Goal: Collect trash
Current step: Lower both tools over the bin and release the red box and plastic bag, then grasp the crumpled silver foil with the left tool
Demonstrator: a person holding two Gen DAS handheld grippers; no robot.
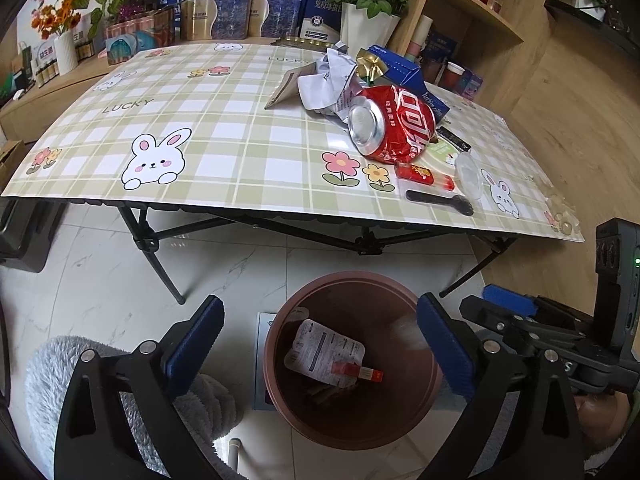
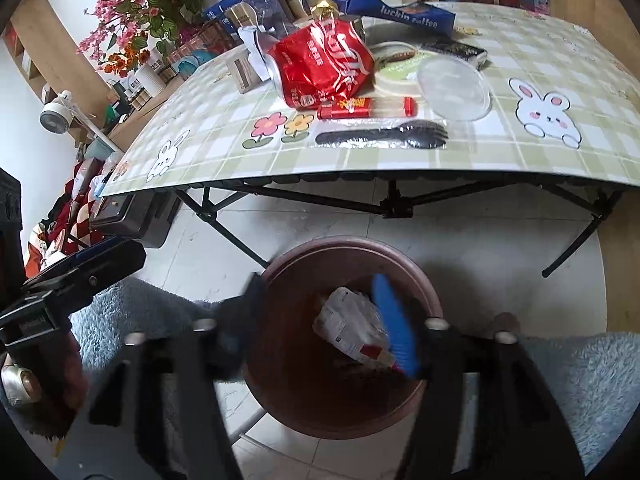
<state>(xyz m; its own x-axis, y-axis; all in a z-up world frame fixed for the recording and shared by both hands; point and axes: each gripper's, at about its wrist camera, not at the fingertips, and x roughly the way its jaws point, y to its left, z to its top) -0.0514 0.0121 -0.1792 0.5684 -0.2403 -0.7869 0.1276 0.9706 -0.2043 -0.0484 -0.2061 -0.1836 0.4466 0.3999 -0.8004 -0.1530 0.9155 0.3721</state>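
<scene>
Brown bin (image 1: 352, 420) holds 2 wrappers; 1 can (image 1: 394, 124) remains.

My left wrist camera looks steeply down past the left gripper (image 1: 320, 344) into the brown bin (image 1: 434, 396) on the floor, close beneath, with the counter (image 1: 224, 128) beyond. My right wrist camera looks down over the same bin (image 2: 400, 258) from just to the right, through the right gripper (image 2: 328, 320). Both views share the bin, the counter's near edge and the crushed red can (image 1: 394, 122) (image 2: 320, 66); each catches the other gripper at its side.
</scene>
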